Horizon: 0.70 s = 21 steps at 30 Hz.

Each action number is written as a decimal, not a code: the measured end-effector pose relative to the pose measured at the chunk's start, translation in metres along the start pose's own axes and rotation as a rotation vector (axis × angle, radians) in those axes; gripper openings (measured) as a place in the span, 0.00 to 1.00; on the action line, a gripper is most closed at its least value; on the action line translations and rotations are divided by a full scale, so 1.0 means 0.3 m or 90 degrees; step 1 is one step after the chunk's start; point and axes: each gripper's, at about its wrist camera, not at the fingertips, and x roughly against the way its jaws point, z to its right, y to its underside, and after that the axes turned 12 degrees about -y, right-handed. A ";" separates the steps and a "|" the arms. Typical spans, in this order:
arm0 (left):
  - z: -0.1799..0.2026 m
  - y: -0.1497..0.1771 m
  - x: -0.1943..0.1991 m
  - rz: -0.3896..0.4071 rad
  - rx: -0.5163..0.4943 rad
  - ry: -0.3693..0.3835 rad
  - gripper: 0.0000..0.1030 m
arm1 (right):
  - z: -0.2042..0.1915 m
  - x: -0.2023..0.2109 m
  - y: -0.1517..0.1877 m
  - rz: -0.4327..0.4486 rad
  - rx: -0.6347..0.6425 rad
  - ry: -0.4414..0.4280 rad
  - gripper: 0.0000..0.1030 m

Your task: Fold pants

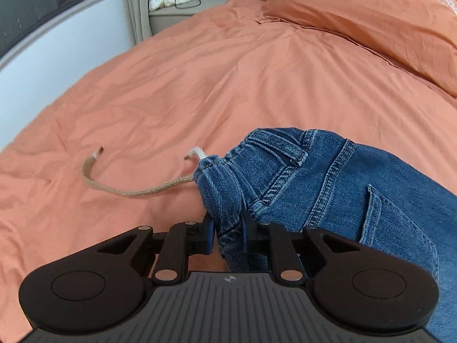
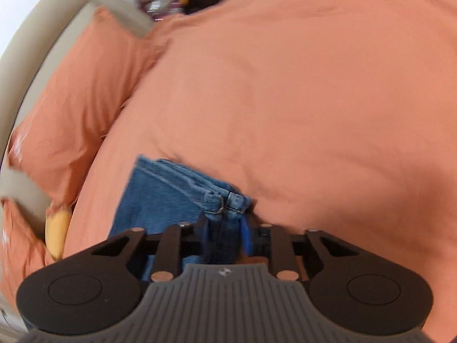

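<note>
Blue denim pants (image 1: 328, 183) lie over an orange bed cover (image 1: 200, 85). In the left wrist view my left gripper (image 1: 228, 233) is shut on the bunched waistband, with a back pocket to its right. A beige drawstring (image 1: 131, 190) trails left from the waistband, and a white cord end (image 1: 195, 153) sticks up. In the right wrist view my right gripper (image 2: 225, 234) is shut on the pants' leg hems (image 2: 225, 203); folded denim (image 2: 160, 200) spreads to the left. This view is blurred.
An orange pillow (image 1: 371, 20) lies at the bed's head, also in the right wrist view (image 2: 85, 100). A nightstand (image 1: 182, 11) with a white cloth and cables stands beyond the bed. A beige headboard (image 2: 34, 57) and a yellow object (image 2: 57, 234) are at left.
</note>
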 end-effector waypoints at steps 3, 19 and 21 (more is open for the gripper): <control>0.011 -0.027 0.048 0.023 -0.021 -0.014 0.18 | -0.146 0.062 -0.028 0.007 0.163 -0.003 0.07; 0.104 0.004 0.030 0.021 -0.215 -0.096 0.58 | -0.121 -0.083 0.014 -0.066 0.232 0.152 0.07; 0.093 -0.005 0.077 0.039 -0.242 -0.101 0.61 | -0.140 -0.080 0.005 -0.072 0.238 0.156 0.08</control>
